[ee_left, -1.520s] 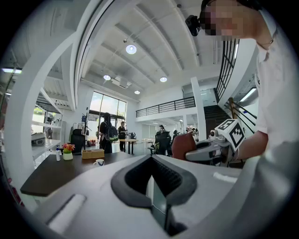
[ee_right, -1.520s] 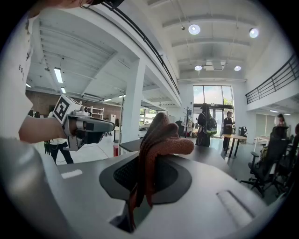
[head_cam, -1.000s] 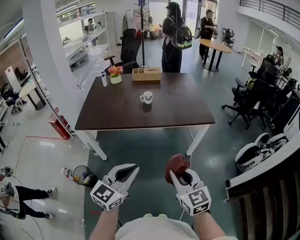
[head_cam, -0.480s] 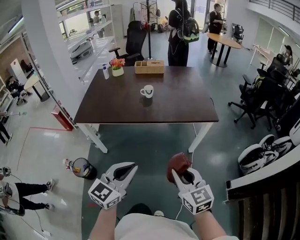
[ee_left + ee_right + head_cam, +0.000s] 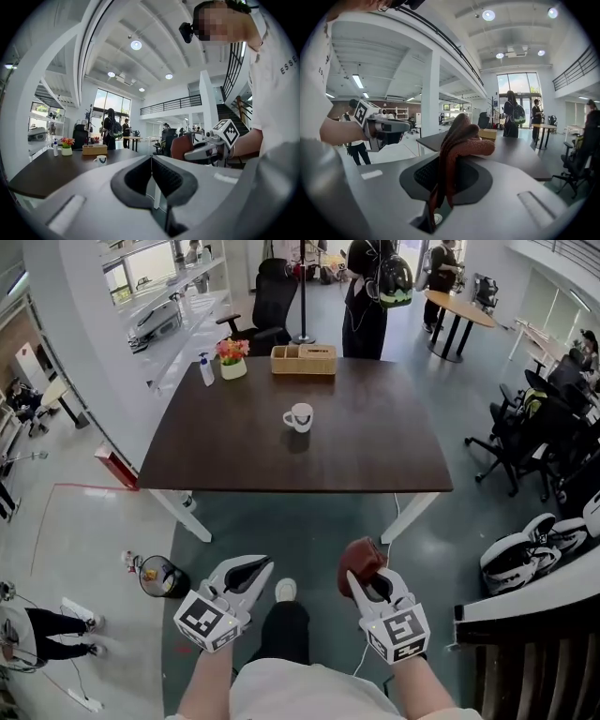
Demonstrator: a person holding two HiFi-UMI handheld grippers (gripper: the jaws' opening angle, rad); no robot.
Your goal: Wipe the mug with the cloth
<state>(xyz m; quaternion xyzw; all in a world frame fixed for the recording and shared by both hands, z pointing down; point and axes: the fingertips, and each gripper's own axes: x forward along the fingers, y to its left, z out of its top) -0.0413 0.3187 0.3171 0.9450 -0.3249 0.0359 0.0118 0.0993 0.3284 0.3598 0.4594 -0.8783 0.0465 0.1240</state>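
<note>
cloth (image 5: 357, 561) sits pinched in the right gripper (image 5: 366, 585), a rust-brown wad bunched above its jaws. the left gripper (image 5: 259, 570) is closed on nothing. the mug (image 5: 299, 417) stands alone on the dark table (image 5: 375, 451), well apart from both — no approach made yet. likely risk: with nothing steadying the mug, a one-sided wipe could slide or tip it — the left gripper would have to open and brace it.

Dark wooden table (image 5: 281, 456) at 12 o'clock on glossy grey floor (image 5: 309, 531). Black office chairs (image 5: 525, 427) at 3 o'clock. White column (image 5: 84, 352) at 10 o'clock. Round ceiling lights (image 5: 136, 45) (all lit), tall windows (image 5: 110, 101) beyond.
</note>
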